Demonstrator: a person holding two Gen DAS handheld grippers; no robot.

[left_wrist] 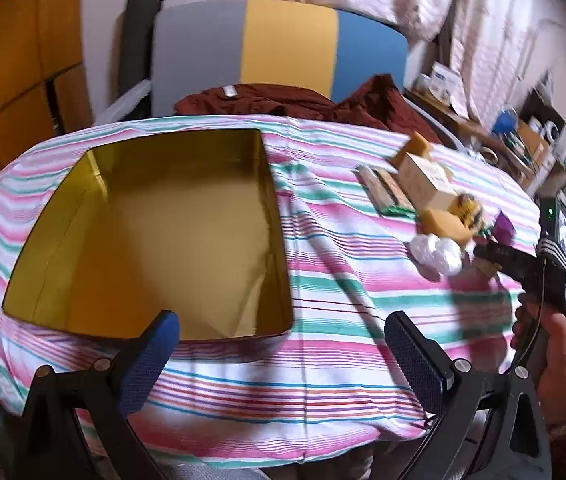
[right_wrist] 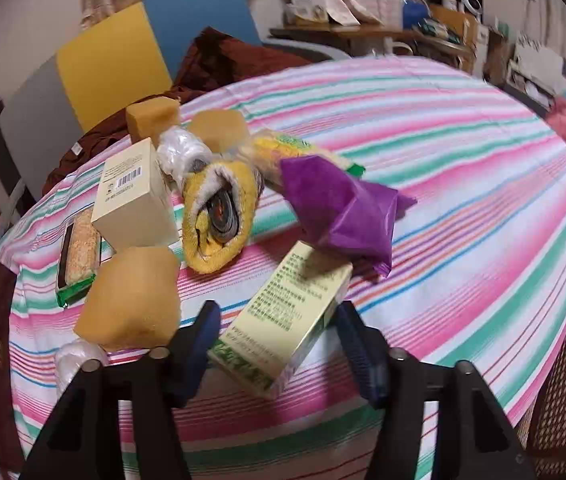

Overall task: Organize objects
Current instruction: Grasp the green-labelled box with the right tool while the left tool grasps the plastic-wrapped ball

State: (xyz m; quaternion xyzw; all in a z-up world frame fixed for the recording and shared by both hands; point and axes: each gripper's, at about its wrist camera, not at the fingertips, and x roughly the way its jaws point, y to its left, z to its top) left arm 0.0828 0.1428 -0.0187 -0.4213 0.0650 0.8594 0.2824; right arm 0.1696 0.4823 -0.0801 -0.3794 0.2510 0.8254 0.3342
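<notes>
Reaching into the heap of loose items, we have our right gripper brought up to a pale green printed box that lies tilted near the front edge of the striped tablecloth. The jaws stand wide on either side of the box's near end. The left pad looks close to touching its side, but we cannot tell whether the box is gripped yet; we judge it is not, since the right pad seems just clear of it. The box's long axis runs away from us, so a squeeze across its narrow width should hold it squarely.

Beyond the box, the rest of the clutter is bunched together toward the far left corner: a purple wrapper overlapping the box's far end, a rolled yellow towel, a cream carton with a barcode, yellow sponge blocks, a green-edged snack packet and crumpled white plastic. Because the purple wrapper rests on the box, lifting could drag it along.

Our left gripper hovers with jaws wide and nothing between them, poised over the near edge of the cloth beside the open gold tin. The tin sits toward the left edge, bare inside, and we take it as the place the items belong; keeping the left tool there leaves it ready to steady the tin. No item is in it yet, so the sorting is at its start.
</notes>
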